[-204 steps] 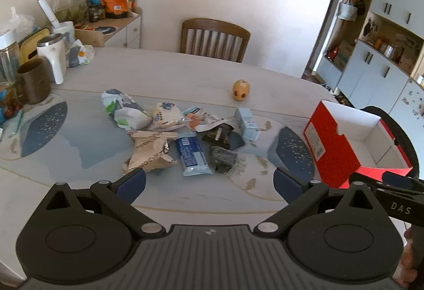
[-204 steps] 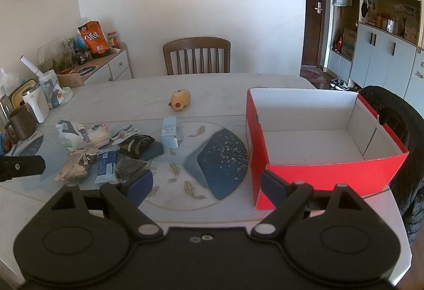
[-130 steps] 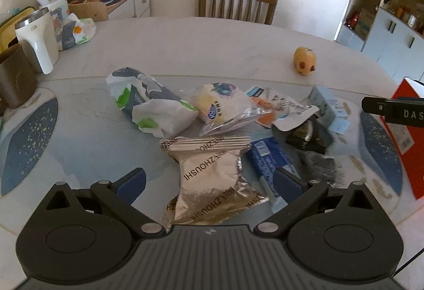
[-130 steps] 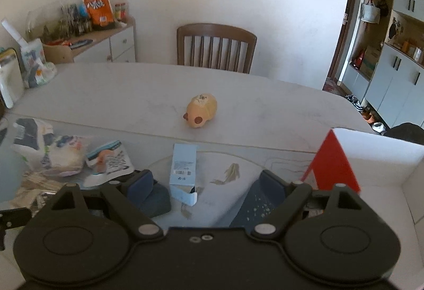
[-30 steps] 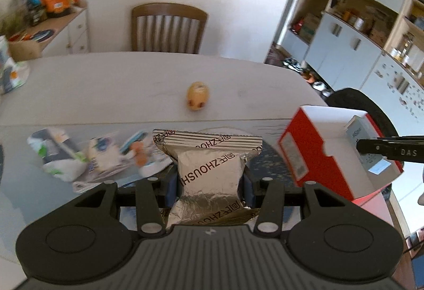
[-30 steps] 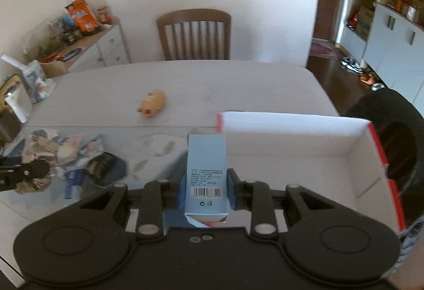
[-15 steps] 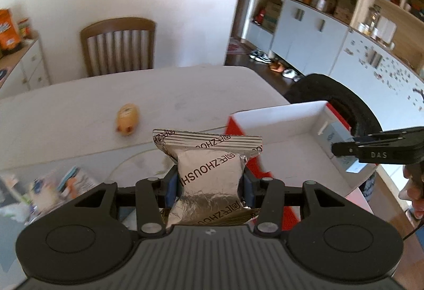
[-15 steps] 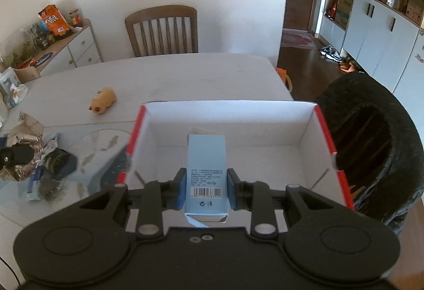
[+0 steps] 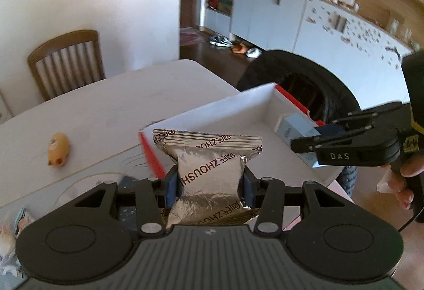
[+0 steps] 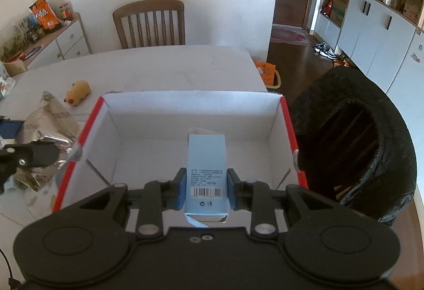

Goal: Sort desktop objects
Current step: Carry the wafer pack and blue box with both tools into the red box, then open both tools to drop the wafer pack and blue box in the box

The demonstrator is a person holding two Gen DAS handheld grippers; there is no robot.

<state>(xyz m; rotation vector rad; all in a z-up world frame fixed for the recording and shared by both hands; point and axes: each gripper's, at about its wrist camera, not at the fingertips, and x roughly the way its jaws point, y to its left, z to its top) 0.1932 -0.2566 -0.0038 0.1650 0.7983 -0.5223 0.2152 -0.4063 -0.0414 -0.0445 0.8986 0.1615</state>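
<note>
My left gripper (image 9: 209, 184) is shut on a silver foil snack packet (image 9: 209, 170) and holds it just short of the near corner of a red shoebox (image 9: 265, 115) with a white inside. My right gripper (image 10: 206, 188) is shut on a light blue carton (image 10: 206, 170) and holds it over the open shoebox (image 10: 288, 131), above its near edge. The carton also shows in the left wrist view (image 9: 294, 128), inside the box's outline. The foil packet shows at the left in the right wrist view (image 10: 50, 125).
A small orange toy pig (image 10: 78, 92) lies on the white table (image 10: 159, 67) behind the box. A wooden chair (image 10: 149, 22) stands at the far side. A black padded chair (image 10: 352, 139) is right of the box. Loose wrappers (image 9: 10, 231) lie at the far left.
Both grippers have moved right toward the shoebox with their loads. The right gripper now holds the carton lower and closer over the box.
</note>
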